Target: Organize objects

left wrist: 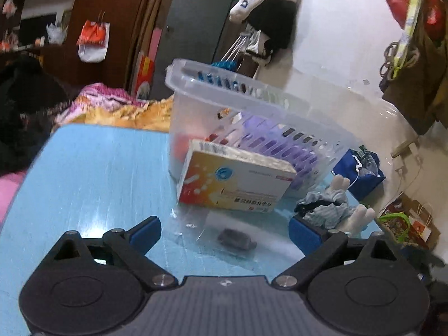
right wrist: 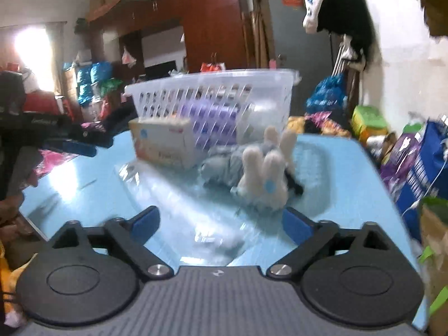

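A clear plastic basket [left wrist: 196, 84] stands on the blue table [left wrist: 92, 173] with a purple package [left wrist: 268, 140] and other items inside. An orange-and-white box [left wrist: 235, 182] leans against its front. A clear bag with a small dark object [left wrist: 236, 239] lies between the fingers of my open, empty left gripper [left wrist: 225, 233]. A grey-and-white plush toy [left wrist: 336, 207] lies to the right. In the right wrist view the plush toy [right wrist: 263, 173] lies just ahead of my open, empty right gripper [right wrist: 221, 225]; the basket [right wrist: 212, 84] and box [right wrist: 165, 142] stand behind.
Bedding [left wrist: 112, 106] lies beyond the table's far edge. A blue bag [left wrist: 361, 173] and paper bags [left wrist: 420, 226] sit on the floor to the right. Clothes hang on the wall [right wrist: 344, 8]. Snack bags [right wrist: 414, 162] crowd the right side.
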### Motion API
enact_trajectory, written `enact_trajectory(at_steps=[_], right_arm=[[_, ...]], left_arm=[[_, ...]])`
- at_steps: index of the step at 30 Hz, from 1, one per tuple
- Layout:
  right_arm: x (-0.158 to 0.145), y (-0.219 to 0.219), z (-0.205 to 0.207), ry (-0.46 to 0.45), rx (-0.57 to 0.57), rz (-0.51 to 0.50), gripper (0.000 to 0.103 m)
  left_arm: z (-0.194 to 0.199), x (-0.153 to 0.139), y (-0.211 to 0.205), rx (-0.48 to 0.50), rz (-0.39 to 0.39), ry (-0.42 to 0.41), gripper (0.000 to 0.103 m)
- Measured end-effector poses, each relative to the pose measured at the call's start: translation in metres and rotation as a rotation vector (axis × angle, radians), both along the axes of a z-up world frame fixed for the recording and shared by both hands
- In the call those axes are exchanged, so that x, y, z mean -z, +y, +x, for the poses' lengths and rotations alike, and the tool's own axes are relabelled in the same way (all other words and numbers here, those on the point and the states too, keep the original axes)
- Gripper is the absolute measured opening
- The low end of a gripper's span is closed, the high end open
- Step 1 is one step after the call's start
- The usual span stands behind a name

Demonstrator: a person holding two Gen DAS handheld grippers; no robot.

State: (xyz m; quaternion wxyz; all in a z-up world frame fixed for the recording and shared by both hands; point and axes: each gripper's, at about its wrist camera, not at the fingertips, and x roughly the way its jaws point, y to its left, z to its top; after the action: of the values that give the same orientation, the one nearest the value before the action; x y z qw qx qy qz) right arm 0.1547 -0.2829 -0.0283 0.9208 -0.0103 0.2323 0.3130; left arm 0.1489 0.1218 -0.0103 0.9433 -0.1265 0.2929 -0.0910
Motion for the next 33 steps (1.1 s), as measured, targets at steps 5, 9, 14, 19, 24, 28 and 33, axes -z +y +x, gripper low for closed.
enact_trajectory(at_steps=[5,9,14,19,24,28,33], right_arm=[[0.006,0.007,0.001,0.000,-0.032,-0.027,0.087],[0.014,0.009,-0.002,-0.004,-0.040,-0.031,0.085],[0.019,0.012,-0.005,-0.024,-0.052,-0.048,0.085],[0.022,0.017,-0.007,-0.065,-0.057,-0.079,0.080],[0.022,0.015,-0.008,-0.075,-0.064,-0.080,0.072],[0.021,0.016,-0.009,-0.080,-0.076,-0.081,0.062],[0.020,0.016,-0.010,-0.081,-0.083,-0.082,0.058]], left_arm=[[0.005,0.007,0.004,0.006,-0.007,0.042,0.099],[0.015,0.010,0.001,0.007,0.002,0.071,0.099],[0.028,0.016,0.002,-0.001,0.005,0.103,0.099],[0.039,0.020,-0.004,-0.010,0.010,0.118,0.098],[0.041,0.019,-0.018,0.010,0.022,0.124,0.094],[0.040,0.018,-0.018,0.030,-0.025,0.132,0.065],[0.043,0.022,-0.010,0.013,-0.086,0.144,0.040]])
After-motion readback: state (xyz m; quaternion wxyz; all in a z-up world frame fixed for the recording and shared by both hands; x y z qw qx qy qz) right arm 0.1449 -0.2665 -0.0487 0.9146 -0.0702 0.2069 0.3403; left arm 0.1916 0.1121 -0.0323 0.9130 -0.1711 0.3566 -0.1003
